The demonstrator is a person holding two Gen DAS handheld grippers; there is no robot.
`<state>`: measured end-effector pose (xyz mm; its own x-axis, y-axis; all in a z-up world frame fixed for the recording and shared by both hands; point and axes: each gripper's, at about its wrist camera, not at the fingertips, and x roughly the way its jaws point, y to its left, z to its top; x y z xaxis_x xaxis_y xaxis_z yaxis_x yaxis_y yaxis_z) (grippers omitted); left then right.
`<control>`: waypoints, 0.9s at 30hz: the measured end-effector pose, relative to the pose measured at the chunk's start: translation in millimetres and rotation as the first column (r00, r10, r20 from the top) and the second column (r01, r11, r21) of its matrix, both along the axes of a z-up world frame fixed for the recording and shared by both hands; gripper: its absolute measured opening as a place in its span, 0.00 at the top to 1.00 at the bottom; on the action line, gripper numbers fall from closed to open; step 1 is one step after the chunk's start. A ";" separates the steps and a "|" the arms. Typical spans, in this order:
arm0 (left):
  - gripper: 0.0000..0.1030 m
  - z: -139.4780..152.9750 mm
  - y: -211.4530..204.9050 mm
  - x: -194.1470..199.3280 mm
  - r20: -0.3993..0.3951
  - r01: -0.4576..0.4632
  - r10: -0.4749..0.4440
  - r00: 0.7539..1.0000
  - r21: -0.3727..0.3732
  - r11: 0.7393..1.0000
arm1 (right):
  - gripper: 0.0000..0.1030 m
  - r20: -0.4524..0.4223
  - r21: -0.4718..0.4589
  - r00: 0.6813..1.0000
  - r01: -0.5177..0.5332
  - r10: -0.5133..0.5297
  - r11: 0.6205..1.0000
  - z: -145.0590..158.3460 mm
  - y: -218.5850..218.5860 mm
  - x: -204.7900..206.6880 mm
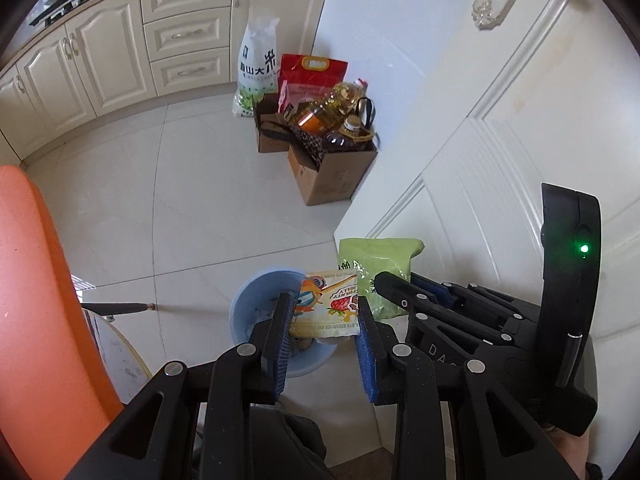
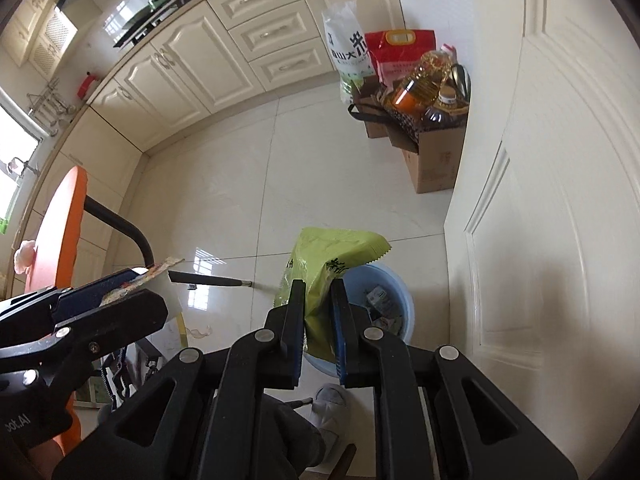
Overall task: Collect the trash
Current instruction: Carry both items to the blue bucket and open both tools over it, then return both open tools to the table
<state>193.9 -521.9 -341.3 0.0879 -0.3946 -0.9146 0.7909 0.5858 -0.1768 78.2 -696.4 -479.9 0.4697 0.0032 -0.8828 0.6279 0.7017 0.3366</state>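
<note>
Left hand-held gripper [image 1: 326, 312] clamps a fruit-printed wrapper [image 1: 328, 306], right hand-held gripper [image 2: 318, 292] a green snack bag [image 2: 320, 276], both above the blue bin [image 2: 394, 300] already holding scraps; release remains

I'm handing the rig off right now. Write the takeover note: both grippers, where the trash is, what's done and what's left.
Left gripper: shut on the yellow strawberry-print wrapper, held over the blue bin.
Right gripper: shut on the green snack bag, also above the bin, near its rim.
Bin: on the floor by the white door, with some scraps already inside.
Done: both pieces picked up and brought to the bin.
Left: open each gripper so both drop in, then check for more trash.
</note>
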 end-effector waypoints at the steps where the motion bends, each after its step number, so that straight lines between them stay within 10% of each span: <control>1: 0.70 2.4 -16.3 9.8 0.007 0.000 0.000 1.000 0.010 1.000 | 0.86 -0.003 0.006 1.000 0.003 -0.003 1.000 -4.3 -1.7 0.5; 6: 0.33 13.8 -33.3 43.5 0.037 -0.045 0.043 0.998 0.039 0.998 | 0.85 -0.031 0.039 0.999 0.007 -0.006 0.999 -24.4 -10.3 3.7; 8: 0.27 12.7 -39.1 41.0 0.047 -0.046 0.043 0.998 0.047 0.998 | 0.61 -0.034 0.049 0.999 0.019 -0.018 0.999 -28.2 -12.6 2.3; 10: 0.22 12.5 -42.7 39.5 0.081 -0.044 0.040 0.996 0.056 0.997 | 0.11 -0.039 0.051 0.999 0.038 -0.036 0.998 -29.3 -14.7 0.5; 11: 0.19 15.3 -40.4 34.5 0.096 -0.045 0.039 0.995 0.055 0.997 | 0.08 -0.032 0.047 0.999 0.045 -0.044 0.998 -28.1 -15.2 -0.8; 27: 0.01 92.0 68.4 -59.2 0.282 -0.116 0.161 0.946 -0.170 0.979 | 0.00 0.117 -0.137 0.992 0.068 -0.052 0.988 88.8 27.1 -7.4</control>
